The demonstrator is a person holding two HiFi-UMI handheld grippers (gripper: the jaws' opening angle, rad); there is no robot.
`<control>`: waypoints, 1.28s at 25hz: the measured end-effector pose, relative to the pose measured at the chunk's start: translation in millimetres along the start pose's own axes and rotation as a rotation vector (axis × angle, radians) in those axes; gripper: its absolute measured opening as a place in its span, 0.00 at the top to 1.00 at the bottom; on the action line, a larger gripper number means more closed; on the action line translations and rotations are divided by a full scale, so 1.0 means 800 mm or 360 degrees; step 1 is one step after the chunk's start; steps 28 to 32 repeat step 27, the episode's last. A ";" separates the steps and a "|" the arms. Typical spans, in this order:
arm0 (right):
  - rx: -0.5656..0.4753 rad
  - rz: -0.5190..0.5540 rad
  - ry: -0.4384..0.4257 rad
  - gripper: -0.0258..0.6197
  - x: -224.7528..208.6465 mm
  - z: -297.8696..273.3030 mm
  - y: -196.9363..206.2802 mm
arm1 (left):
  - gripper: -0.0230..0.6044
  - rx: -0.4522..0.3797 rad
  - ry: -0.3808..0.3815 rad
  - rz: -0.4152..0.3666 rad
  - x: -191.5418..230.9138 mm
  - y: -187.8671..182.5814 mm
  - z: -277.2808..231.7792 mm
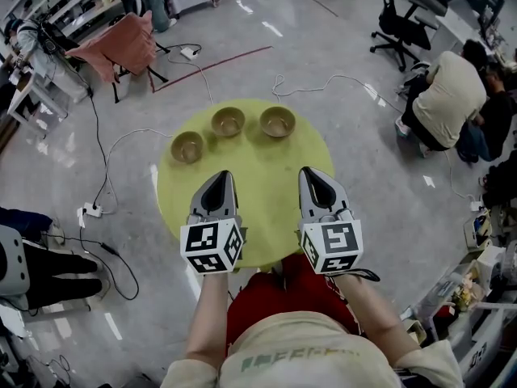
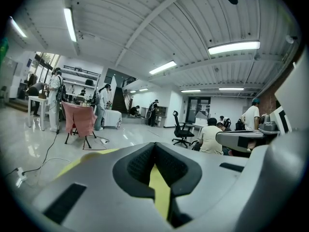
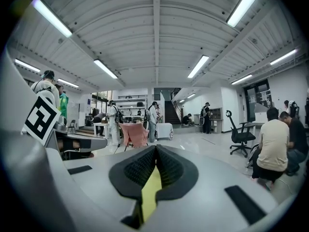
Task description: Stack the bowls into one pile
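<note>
- No stacking done yet: the left bowl (image 1: 187, 146), middle bowl (image 1: 228, 121) and right bowl (image 1: 277, 121), three in all, stand apart along the far side of one yellow table (image 1: 262, 196).
- My left gripper (image 1: 221, 176) and right gripper (image 1: 310, 174) hover nearer me, jaws pressed together, gripping nothing.
- The bowls look empty, I think.

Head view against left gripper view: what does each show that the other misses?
Head view only: left bowl, middle bowl and right bowl, unstacked on the yellow table, plus the right gripper. Left gripper view only: ceiling lights. Both: left gripper, jaws together and empty; the yellow table; pink-draped chair; black office chair.
</note>
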State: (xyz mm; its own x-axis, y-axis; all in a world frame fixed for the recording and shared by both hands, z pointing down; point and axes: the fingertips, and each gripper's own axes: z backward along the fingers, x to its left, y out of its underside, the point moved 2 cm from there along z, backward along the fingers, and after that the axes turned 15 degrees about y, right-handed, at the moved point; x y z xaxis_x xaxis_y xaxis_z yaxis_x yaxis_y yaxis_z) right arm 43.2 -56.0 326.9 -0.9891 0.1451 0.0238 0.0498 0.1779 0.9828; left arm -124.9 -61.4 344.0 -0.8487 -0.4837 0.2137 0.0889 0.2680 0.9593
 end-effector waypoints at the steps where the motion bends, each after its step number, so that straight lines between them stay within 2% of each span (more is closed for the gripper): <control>1: 0.0000 0.0002 0.0005 0.91 0.001 0.004 0.000 | 0.93 0.0000 0.0009 -0.0003 -0.002 0.000 0.004; 15: 0.0020 0.0017 0.0043 0.91 0.028 0.059 0.018 | 0.93 0.0002 0.0061 -0.0008 -0.013 0.015 0.060; 32: 0.0044 0.0051 0.0041 0.91 0.046 0.070 0.029 | 0.93 -0.0018 0.0049 0.0007 -0.001 0.019 0.087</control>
